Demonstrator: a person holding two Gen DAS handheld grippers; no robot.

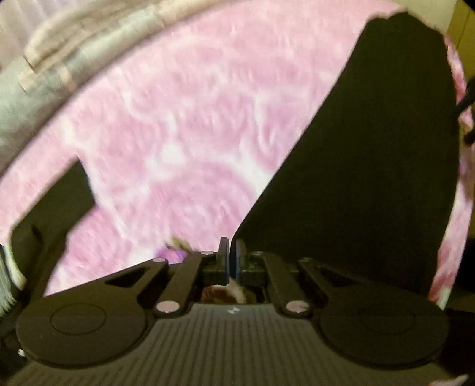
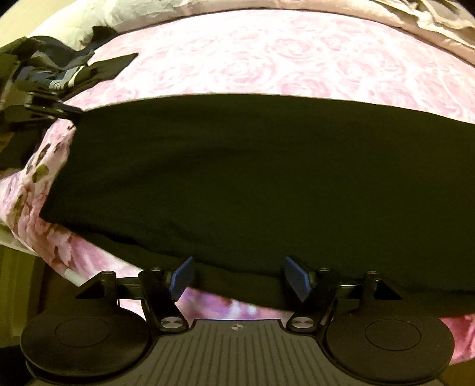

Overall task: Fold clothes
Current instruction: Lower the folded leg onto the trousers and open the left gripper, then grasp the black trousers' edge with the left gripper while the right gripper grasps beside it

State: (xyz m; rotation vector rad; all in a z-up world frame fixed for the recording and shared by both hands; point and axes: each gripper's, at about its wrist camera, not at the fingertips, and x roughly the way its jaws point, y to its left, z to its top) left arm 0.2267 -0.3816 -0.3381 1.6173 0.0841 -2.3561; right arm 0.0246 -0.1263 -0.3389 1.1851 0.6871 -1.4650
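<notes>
A black garment (image 2: pixel 252 178) lies spread flat across a pink rose-patterned bedspread (image 2: pixel 267 65). My left gripper (image 1: pixel 233 255) is shut, and the garment's corner (image 1: pixel 371 148) runs up and to the right from its closed fingers. The right wrist view shows this gripper (image 2: pixel 71 114) at the far left, pinching that corner. My right gripper (image 2: pixel 239 279) hovers open over the garment's near edge. Its blue pads (image 2: pixel 181 279) stand wide apart, and the hem passes between them without being pressed.
A heap of dark clothes (image 2: pixel 59 68) sits at the bed's far left. Pale pillows and crumpled bedding (image 2: pixel 430 23) (image 1: pixel 74 53) line the far side. The bed's edge drops off at the lower left (image 2: pixel 26 237).
</notes>
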